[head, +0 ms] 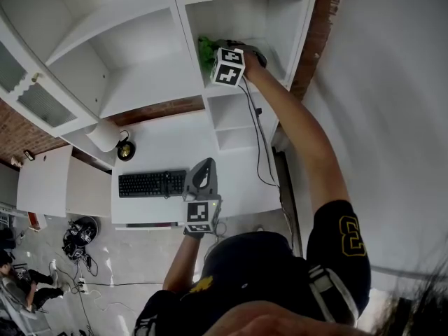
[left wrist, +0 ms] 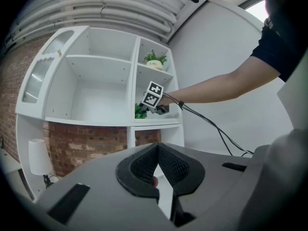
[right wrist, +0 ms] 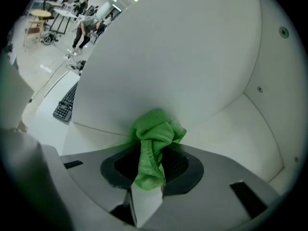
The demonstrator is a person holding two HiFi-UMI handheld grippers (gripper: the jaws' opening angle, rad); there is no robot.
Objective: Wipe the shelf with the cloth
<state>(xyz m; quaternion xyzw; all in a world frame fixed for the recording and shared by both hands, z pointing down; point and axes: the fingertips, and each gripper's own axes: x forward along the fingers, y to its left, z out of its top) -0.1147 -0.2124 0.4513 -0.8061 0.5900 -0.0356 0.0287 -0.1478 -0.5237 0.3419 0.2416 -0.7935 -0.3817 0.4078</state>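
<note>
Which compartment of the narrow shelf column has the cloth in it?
The compartment directly below the potted plant: the right gripper holds the green cloth inside it. The smaller compartments under it show no cloth.

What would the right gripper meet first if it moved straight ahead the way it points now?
Probably the white shelf wall, with the held green cloth touching first; nothing else shows between, though depth is unclear.
</note>
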